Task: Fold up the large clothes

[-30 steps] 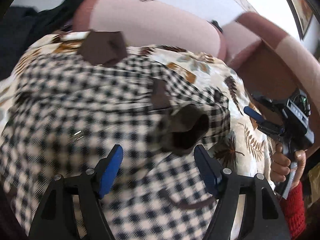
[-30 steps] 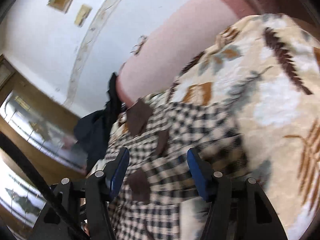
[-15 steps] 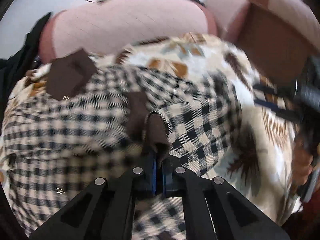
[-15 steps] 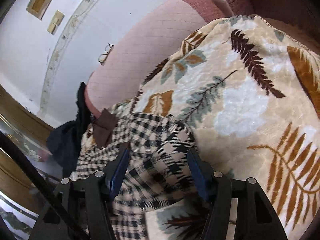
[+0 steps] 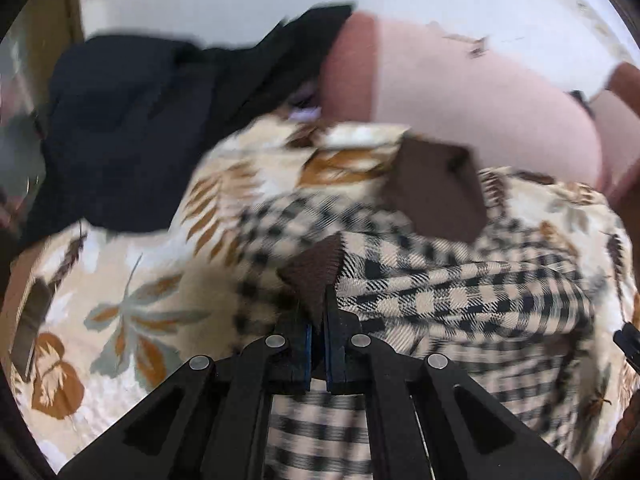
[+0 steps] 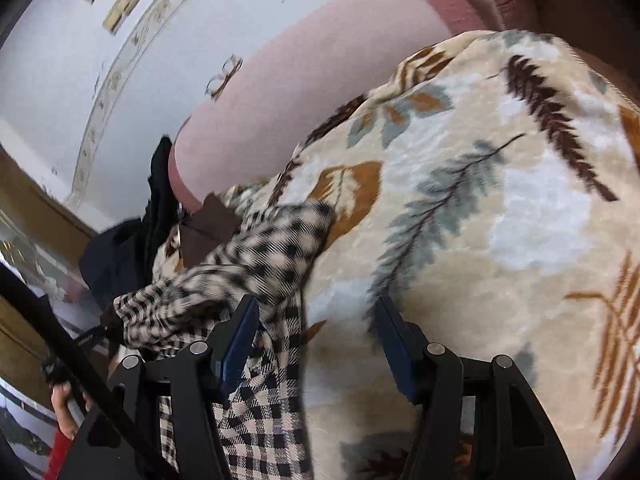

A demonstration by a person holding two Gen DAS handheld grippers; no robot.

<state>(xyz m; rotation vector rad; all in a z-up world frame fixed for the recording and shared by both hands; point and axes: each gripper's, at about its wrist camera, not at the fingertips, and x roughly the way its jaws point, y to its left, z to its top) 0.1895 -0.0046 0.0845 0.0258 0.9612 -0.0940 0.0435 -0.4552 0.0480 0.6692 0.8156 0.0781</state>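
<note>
A black-and-cream checked garment with brown cuffs and collar lies on a leaf-patterned blanket. My left gripper is shut on the garment's brown ribbed cuff and holds the sleeve over the body of the garment. In the right wrist view the garment is bunched at the left. My right gripper is open and empty just above the blanket, its left finger beside the checked cloth.
A pink sofa backrest stands behind the blanket, with glasses on top. A dark garment is heaped at the sofa's left end. A white wall is behind.
My left gripper closed on the brown cuff and carried the sleeve leftwards across the garment. My right gripper stayed open and drifted right, off the garment, over the blanket.
</note>
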